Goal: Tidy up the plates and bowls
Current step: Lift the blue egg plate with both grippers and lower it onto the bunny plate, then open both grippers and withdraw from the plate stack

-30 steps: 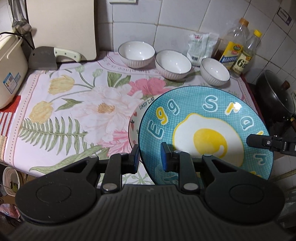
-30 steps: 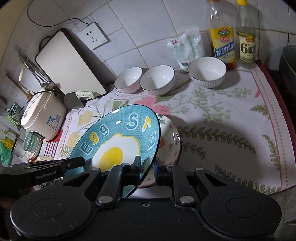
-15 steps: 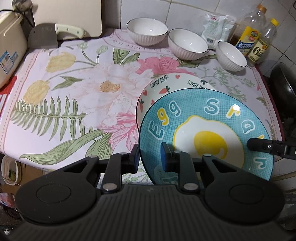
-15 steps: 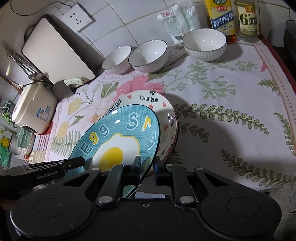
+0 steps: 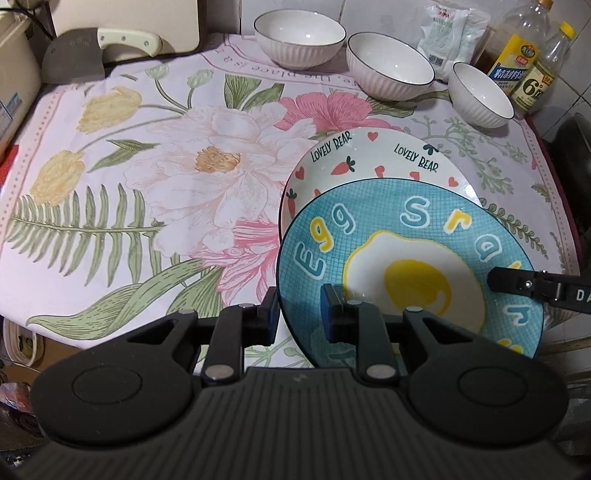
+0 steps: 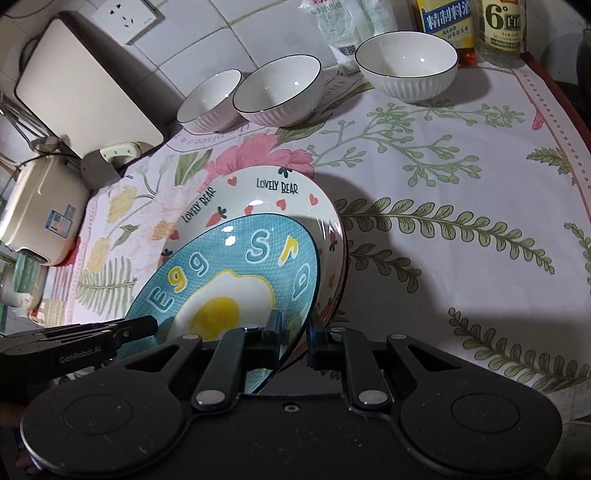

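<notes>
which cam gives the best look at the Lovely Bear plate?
Right wrist. The Lovely Bear plate shows its far rim, both text prints and its right edge curving down beside the blue egg plate. In the left wrist view the Lovely Bear plate shows only a far crescent; the egg plate covers the rest.

Surface: a counter under a flowered cloth (image 5: 192,173), pink and cream blooms, green ferns, dotted border.
Centre, toward 4 o'clock: a cream plate (image 5: 373,162) lettered "LOVELY BEAR", with hearts and carrots, flat on the cloth.
12 o'clock: a white ribbed bowl (image 5: 299,40) with a dark rim.
1 o'clock: a second bowl (image 5: 389,74), just beside the first.
2 o'clock: a third, smaller bowl (image 5: 480,96), apart from the pair.
Far edge, 1 o'clock: a white packet (image 5: 448,33) against the tiles.
Far corner, 2 o'clock: two oil bottles (image 5: 517,62) side by side.
10 o'clock: a cleaver (image 5: 74,59), cream handle, at the cloth's corner.
9 o'clock: a cream rice cooker (image 6: 40,214) at the cloth's edge.
</notes>
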Tool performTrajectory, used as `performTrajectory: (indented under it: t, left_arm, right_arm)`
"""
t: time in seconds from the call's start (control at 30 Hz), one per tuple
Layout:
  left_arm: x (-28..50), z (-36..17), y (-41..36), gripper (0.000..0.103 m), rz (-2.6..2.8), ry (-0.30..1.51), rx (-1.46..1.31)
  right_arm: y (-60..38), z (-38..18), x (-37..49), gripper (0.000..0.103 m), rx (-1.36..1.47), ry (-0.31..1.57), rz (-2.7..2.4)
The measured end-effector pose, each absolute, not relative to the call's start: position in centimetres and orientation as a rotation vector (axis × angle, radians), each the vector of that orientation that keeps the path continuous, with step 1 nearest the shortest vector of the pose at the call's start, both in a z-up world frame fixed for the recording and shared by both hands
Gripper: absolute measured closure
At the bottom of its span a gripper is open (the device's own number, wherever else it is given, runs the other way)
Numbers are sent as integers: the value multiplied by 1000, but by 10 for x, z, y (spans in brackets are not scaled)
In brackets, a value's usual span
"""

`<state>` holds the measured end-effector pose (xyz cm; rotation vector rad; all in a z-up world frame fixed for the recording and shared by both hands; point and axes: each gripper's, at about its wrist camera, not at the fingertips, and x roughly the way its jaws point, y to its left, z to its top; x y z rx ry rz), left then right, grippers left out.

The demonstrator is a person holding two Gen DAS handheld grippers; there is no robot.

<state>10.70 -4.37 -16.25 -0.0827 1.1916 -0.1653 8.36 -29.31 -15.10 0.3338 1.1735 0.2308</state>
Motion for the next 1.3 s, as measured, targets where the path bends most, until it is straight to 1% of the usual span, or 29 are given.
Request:
performTrajectory:
  t: [0.17, 0.27, 0.47, 0.53, 0.73, 0.83, 0.97, 1.2, 1.3]
  left_arm:
    - [113, -167, -44, 82, -172, 1204, -87]
    - [118, -169, -44, 82, -177, 1218, -93]
    - [127, -173, -42, 82, -185, 1252, -126]
    - [129, -174, -42, 82, -186, 1261, -133]
    - [136, -177, -45, 82, -185, 1285, -133]
    - [137, -177, -50, 82, -186, 1288, -101]
    - [136, -176, -54, 82, -183, 1288, -72]
    - [129, -167, -56, 80, -196, 1307, -74]
    - [119, -159, -58, 75, -196, 1312, -66]
  right_arm:
    - [-287, -154, 92, 83, 279, 1172, 214]
    - [-284, -157, 99, 81, 244, 1174, 202]
    - [-269, -156, 112, 74, 119, 1165, 179]
    - [-265, -156, 115, 69, 87, 1161, 173]
    - [-248, -156, 120, 62, -53, 1127, 145]
    - [-235, -161, 119, 60, -207, 1106, 118]
    - [-229, -164, 117, 58, -249, 1081, 118]
    - [-237, -153, 113, 59, -144, 1085, 111]
    - [-245, -142, 105, 58, -55, 1094, 143]
